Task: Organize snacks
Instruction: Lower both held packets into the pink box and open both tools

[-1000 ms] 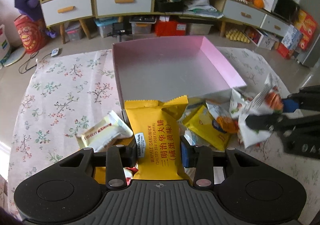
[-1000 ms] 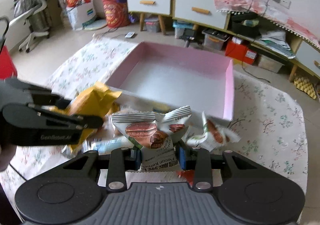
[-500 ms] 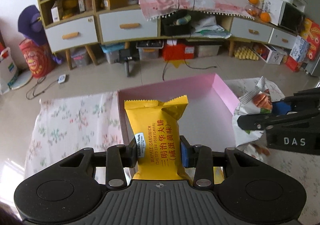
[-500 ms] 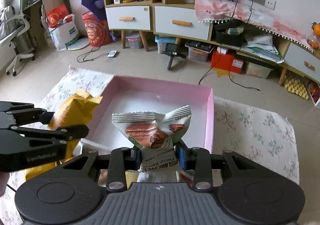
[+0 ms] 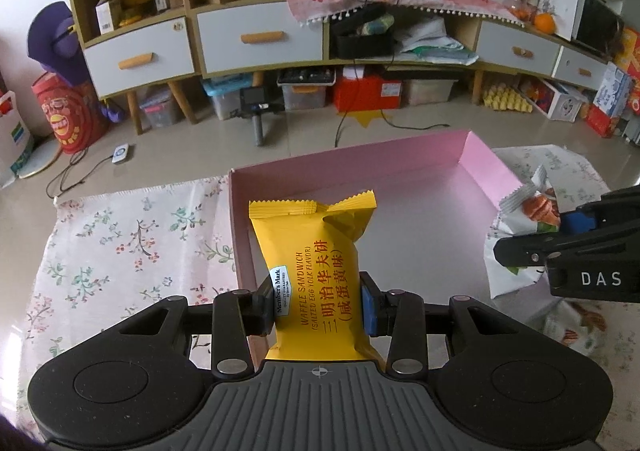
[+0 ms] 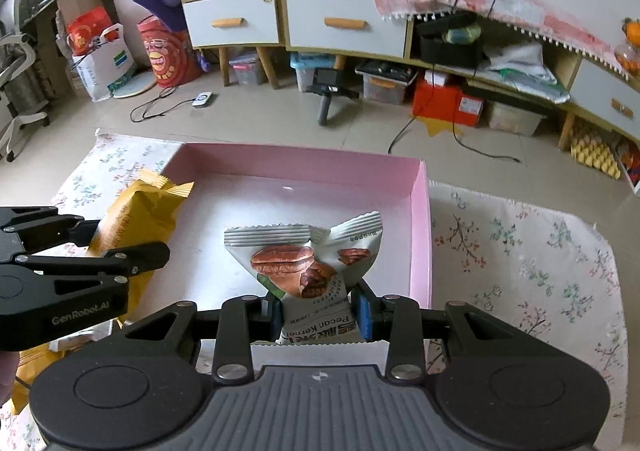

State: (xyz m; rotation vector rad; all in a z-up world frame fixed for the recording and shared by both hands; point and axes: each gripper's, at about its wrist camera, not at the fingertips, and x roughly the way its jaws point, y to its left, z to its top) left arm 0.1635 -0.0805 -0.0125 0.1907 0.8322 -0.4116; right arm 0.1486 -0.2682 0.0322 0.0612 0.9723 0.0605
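Gripping a yellow waffle sandwich packet (image 5: 316,271) in the left gripper (image 5: 318,305) above the pink box (image 5: 420,187), clamping a white pecan kernel packet (image 6: 312,275) in the right gripper (image 6: 318,315), floral cloth (image 5: 120,243) beneath

- Shallow pink cardboard box (image 6: 420,219): floor bare, open from above; low walls bound all sides.
- Left gripper (image 5: 318,301) with yellow waffle-sandwich packet (image 5: 316,271): occupies the box's left near part.
- Right gripper (image 6: 318,315) with white pecan-kernel packet (image 6: 316,263): occupies the right near part.
- Floral tablecloth (image 6: 520,251): bare strip right of the box.
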